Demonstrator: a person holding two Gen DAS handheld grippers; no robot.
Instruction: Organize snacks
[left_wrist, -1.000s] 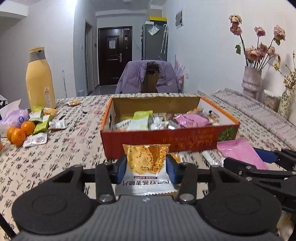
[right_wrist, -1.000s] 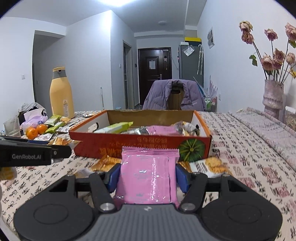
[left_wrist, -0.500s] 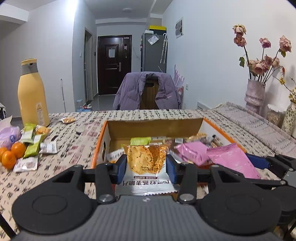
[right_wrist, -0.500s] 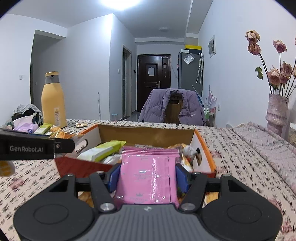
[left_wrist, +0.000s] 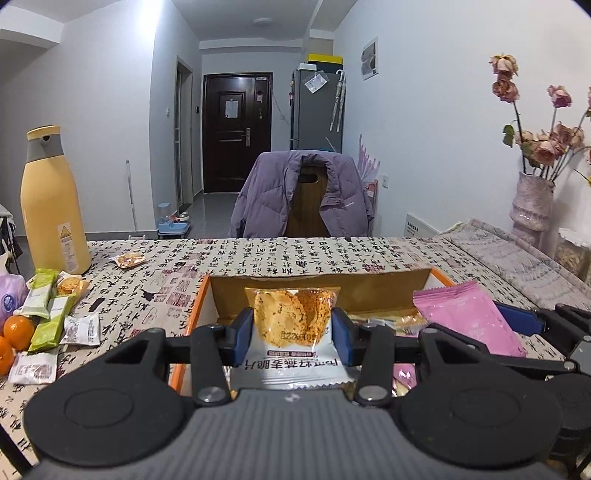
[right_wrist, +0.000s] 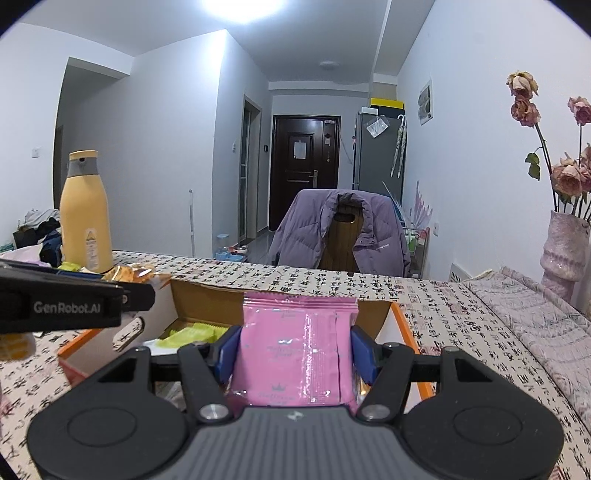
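Hovering both packets over the box (left_wrist: 388, 291) right now, so the step in hand looks like the drop. The orange-walled box sits mid-table (left_wrist: 258, 254) with snacks already piled inside. The left gripper (left_wrist: 292, 334) is pinched tight on a cracker packet (left_wrist: 293, 325), the right gripper (right_wrist: 295, 354) is clamped on a pink packet (right_wrist: 297, 350), and both packets hang above the box's near half. To do it well I'd say carry each a bit further in past the front wall, tip the nose down and only then let go, so the packets land flat on the pile and don't slide out over the rim. Let go one side at a time too, since the two grippers sit just beside each other and could bump.

Around it: a big yellow bottle (left_wrist: 51, 199) stands off to the left, and near it lie loose green bars (left_wrist: 46, 317), small white sachets (left_wrist: 81, 328) and oranges (left_wrist: 16, 326) waiting on the cloth. A vase (left_wrist: 532, 206) of dried flowers stands far right. Nothing really blocks the drop.
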